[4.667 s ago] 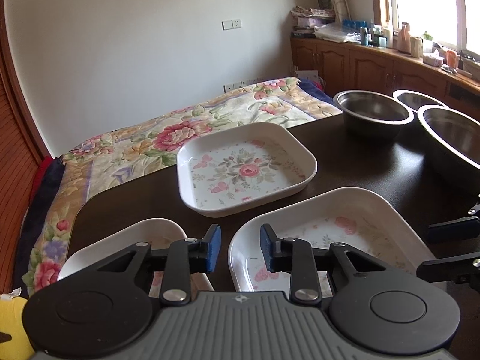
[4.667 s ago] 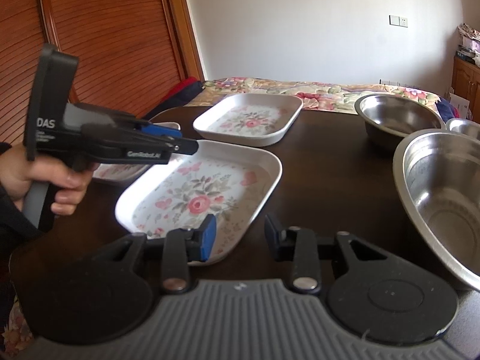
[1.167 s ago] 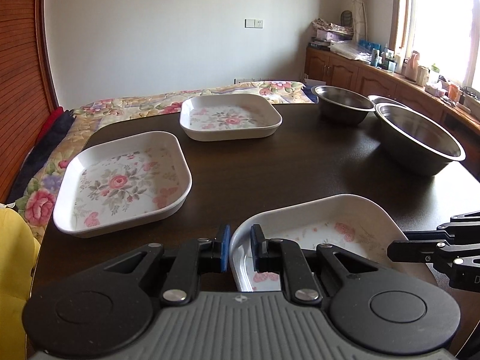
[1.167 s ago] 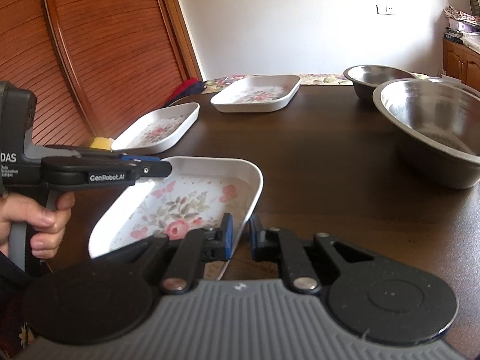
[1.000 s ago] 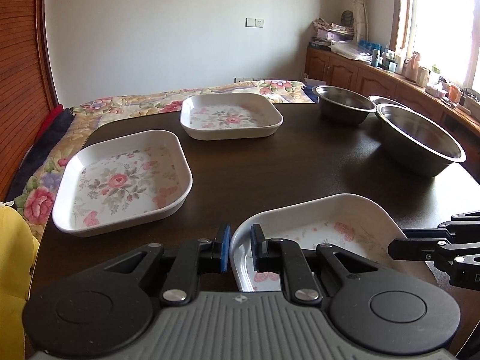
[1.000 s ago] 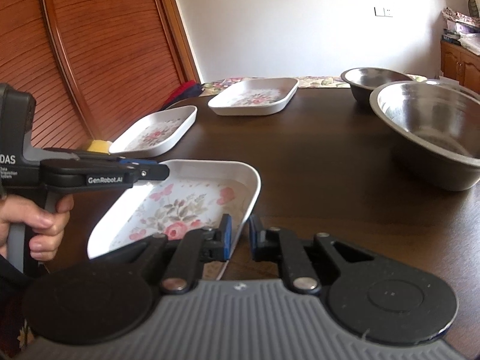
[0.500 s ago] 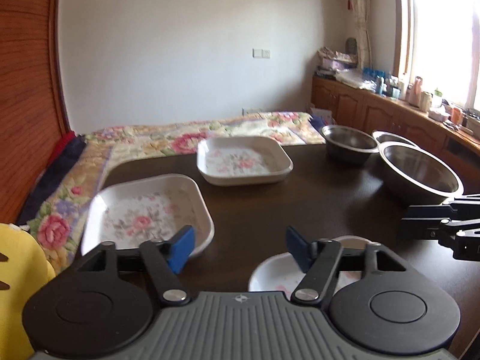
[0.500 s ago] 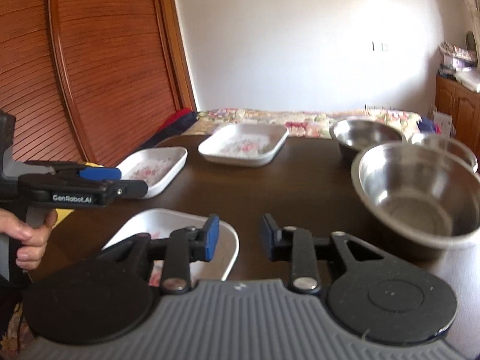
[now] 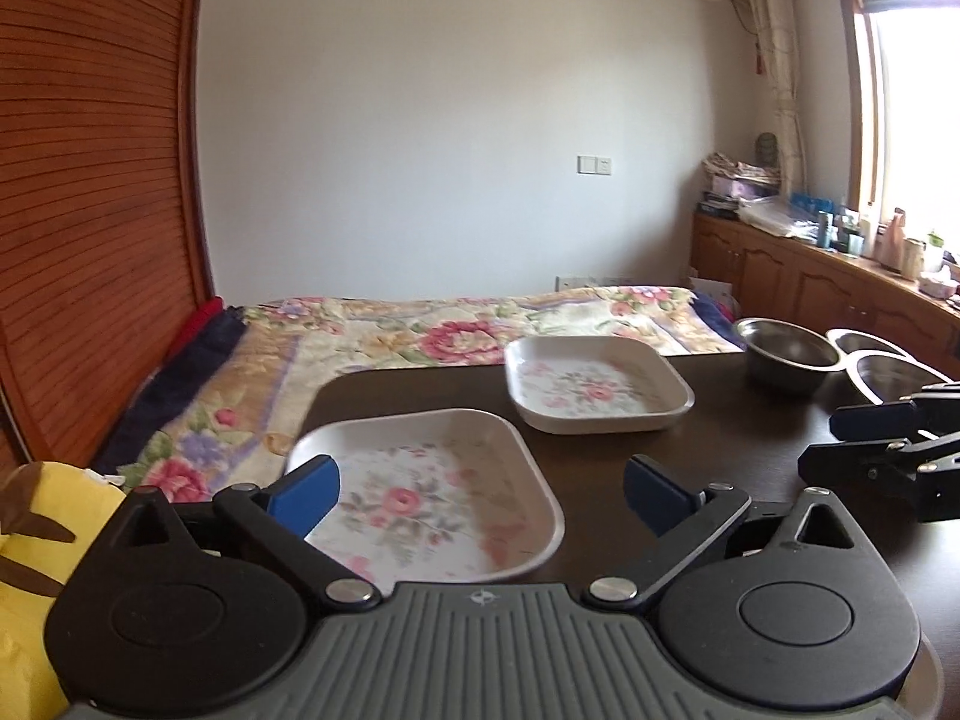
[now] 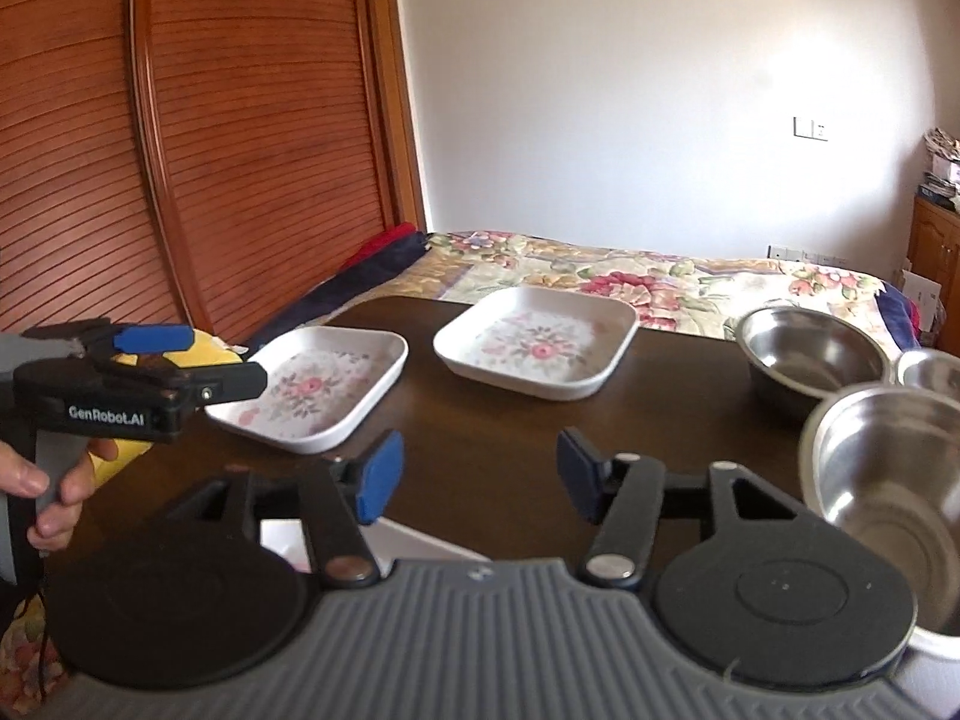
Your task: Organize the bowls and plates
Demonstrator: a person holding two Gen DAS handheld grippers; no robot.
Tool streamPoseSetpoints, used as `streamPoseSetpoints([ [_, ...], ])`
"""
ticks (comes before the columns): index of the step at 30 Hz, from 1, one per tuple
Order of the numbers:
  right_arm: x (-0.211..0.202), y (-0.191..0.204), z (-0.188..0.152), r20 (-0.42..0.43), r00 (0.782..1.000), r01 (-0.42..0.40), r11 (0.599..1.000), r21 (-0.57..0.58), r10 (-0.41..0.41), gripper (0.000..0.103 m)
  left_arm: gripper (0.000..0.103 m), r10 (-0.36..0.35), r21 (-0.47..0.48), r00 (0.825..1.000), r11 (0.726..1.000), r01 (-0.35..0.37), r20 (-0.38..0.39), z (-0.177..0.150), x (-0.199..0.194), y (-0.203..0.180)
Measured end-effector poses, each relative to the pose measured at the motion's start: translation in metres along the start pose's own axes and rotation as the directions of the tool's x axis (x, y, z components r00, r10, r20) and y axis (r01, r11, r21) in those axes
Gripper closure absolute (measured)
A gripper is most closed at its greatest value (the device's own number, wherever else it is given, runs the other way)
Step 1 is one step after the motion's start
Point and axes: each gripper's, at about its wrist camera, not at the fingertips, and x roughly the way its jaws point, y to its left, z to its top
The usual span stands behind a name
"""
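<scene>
Floral plates [image 10: 312, 390] sit apart on the dark table [image 10: 660, 420] — both the left gripper [image 9: 480, 489] and right gripper [image 10: 474, 474] gape empty; a careless reach risks knocking the steel bowls [image 10: 810, 354].

A floral quilt [image 9: 480, 330] lay on the bed beyond the dark table [image 10: 690, 444], beside a slatted wooden door [image 10: 240, 120].

A white plastered wall [image 9: 456, 120] at twelve o'clock; slatted reddish wooden doors [image 10: 210, 138] at nine; a floral-quilted bed [image 9: 456, 330] beyond; bright window [image 9: 912, 114] at two.
</scene>
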Motion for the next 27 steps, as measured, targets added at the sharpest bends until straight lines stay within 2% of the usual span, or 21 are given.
streamPoseSetpoints([
  [4, 0.010, 0.005, 0.007, -0.003, 1.000, -0.009, 1.000, -0.012, 0.009, 0.030, 0.001, -0.006, -0.030, 1.000, 1.000, 0.007, 0.007, -0.001, 0.007, 0.016],
  [6, 0.014, 0.009, 0.011, -0.004, 1.000, -0.010, 1.000, -0.024, 0.010, 0.020, 0.001, 0.002, -0.039, 1.000, 0.999, -0.001, 0.009, -0.002, 0.009, 0.023],
  [10, 0.024, 0.017, 0.017, -0.014, 1.000, -0.020, 0.999, -0.048, 0.020, 0.011, 0.001, 0.001, -0.041, 1.000, 0.999, 0.000, 0.020, 0.000, 0.012, 0.035],
  [16, 0.042, 0.032, 0.029, -0.057, 0.997, -0.057, 0.994, -0.090, 0.052, 0.011, 0.001, 0.017, -0.048, 1.000, 0.999, -0.017, 0.008, 0.002, 0.019, 0.056],
  [19, 0.054, 0.038, 0.037, -0.084, 0.993, -0.085, 0.993, -0.083, 0.078, 0.011, 0.005, 0.020, -0.050, 1.000, 0.999, -0.020, -0.006, 0.003, 0.025, 0.068],
  [23, 0.069, 0.046, 0.046, -0.112, 0.989, -0.102, 0.991, -0.088, 0.092, 0.012, 0.015, 0.032, -0.050, 0.999, 0.998, -0.033, -0.031, 0.002, 0.035, 0.081],
  [25, 0.076, 0.050, 0.048, -0.123, 0.988, -0.102, 0.991, -0.091, 0.091, 0.016, 0.021, 0.029, -0.055, 0.998, 0.998, -0.032, -0.047, 0.000, 0.041, 0.087],
  [27, 0.084, 0.052, 0.049, -0.141, 0.985, -0.109, 0.990, -0.087, 0.096, 0.024, 0.028, 0.025, -0.065, 0.998, 0.997, -0.029, -0.064, -0.002, 0.046, 0.093],
])
